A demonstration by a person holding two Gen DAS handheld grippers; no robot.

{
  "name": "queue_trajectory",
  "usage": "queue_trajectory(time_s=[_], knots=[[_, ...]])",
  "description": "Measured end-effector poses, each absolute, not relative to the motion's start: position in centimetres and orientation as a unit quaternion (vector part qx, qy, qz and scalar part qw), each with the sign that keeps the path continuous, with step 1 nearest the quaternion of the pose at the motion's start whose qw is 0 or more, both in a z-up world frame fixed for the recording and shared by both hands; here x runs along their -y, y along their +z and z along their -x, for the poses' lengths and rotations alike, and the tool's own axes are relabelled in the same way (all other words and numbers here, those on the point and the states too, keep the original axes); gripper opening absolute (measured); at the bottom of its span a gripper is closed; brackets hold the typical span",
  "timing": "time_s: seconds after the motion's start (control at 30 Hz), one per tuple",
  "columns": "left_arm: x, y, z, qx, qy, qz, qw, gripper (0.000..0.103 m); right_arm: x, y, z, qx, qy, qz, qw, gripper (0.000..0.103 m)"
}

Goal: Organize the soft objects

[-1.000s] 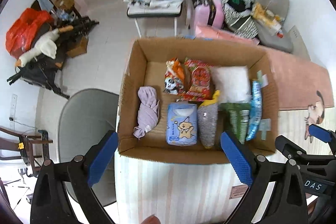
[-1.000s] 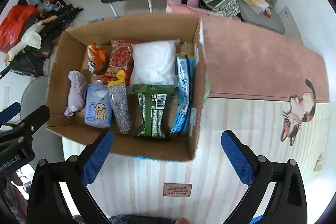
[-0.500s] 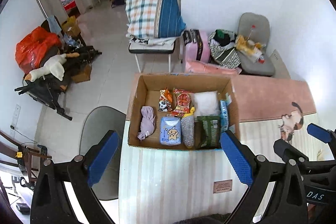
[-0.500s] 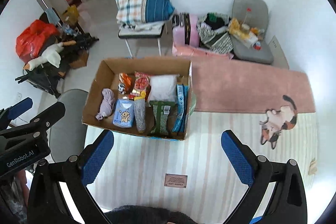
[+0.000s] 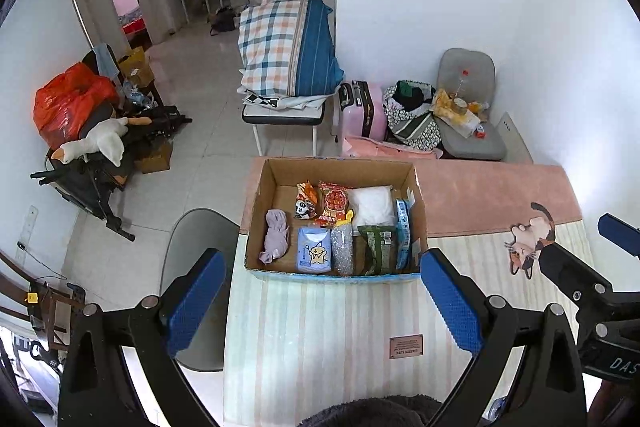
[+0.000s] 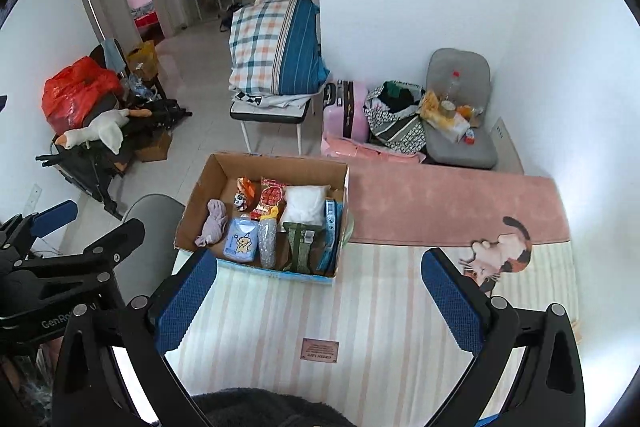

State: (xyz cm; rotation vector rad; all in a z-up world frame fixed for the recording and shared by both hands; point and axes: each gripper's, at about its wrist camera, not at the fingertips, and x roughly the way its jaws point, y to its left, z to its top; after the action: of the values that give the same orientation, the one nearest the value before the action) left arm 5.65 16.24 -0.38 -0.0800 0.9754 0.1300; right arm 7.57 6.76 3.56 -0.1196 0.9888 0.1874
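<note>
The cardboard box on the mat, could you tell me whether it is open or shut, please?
Open: the cardboard box shows its inside from above, with packets and a lilac cloth lying in it.

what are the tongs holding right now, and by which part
Nothing. Both the left tongs and the right tongs are open and empty, above the striped mat, short of the cardboard box.

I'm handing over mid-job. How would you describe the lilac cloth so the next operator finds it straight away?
Find the open cardboard box on the striped mat. The lilac cloth lies crumpled at the box's left end, beside the light blue tissue pack with a cartoon figure. It is the only bare fabric bundle there; its neighbours are printed packets and a speckled grey sock.
</note>
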Motion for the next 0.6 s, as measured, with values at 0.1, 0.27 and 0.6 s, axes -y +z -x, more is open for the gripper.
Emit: queue_trajectory(time_s=[0.1,0.27,0.6], knots=[[-16.26,0.21,-5.16,-0.460,0.066,0.041,0.885,0.100,-6.40,3.95,-7.18,-0.472,0.084,0.058,0.876,0.103],[-16.32,0.42,-4.85,-0.454,0.070,0.041,0.887,0.100,-6.06,3.74,-7.52,-0.471,0.074,0.057,0.877,0.103],[-15.83,-0.01,-5.14,-0.465,0.068,0.048,0.881,0.100,-5.92,3.33,-7.87,-0.472,0.056,0.063,0.877,0.103]])
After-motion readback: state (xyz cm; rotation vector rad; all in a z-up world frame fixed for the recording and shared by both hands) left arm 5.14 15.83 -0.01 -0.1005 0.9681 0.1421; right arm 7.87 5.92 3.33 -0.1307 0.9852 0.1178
